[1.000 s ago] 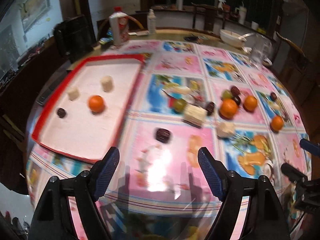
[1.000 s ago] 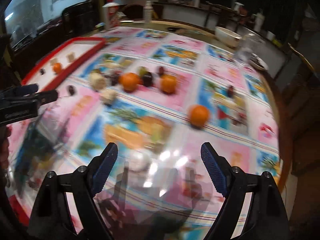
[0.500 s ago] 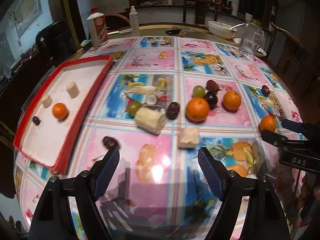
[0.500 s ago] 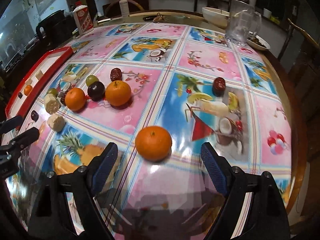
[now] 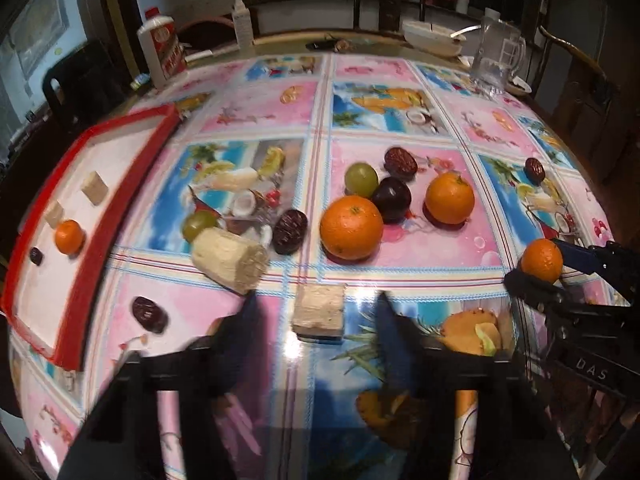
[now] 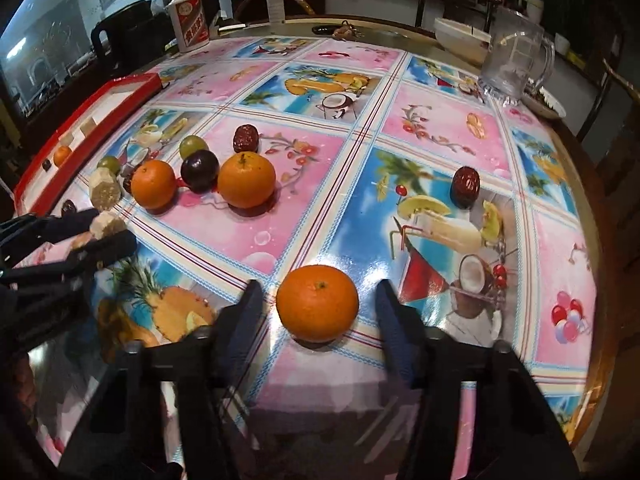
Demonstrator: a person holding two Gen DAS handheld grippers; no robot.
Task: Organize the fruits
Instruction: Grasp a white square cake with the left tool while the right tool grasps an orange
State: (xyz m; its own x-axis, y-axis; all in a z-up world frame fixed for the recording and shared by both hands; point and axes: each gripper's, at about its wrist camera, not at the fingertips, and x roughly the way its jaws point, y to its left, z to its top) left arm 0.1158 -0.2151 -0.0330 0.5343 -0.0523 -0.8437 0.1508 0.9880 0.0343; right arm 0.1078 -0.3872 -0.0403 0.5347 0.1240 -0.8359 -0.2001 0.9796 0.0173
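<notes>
1. My left gripper (image 5: 316,312) is blurred; its fingers look spread either side of the pale cut chunk (image 5: 320,311), apparently not touching.
2. My right gripper (image 6: 318,308) is wide open around the glossy orange (image 6: 317,307), gaps both sides.
3. Beyond my fingertips, a bright fruit-print tablecloth (image 6: 420,128); the red tray (image 5: 120,168) sits far left.

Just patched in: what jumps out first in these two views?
An orange sits on the table between the open right gripper fingers. The open left gripper frames a pale cane chunk. More oranges, grapes and dates cluster mid-table, with a red tray holding a few pieces at left.
</notes>
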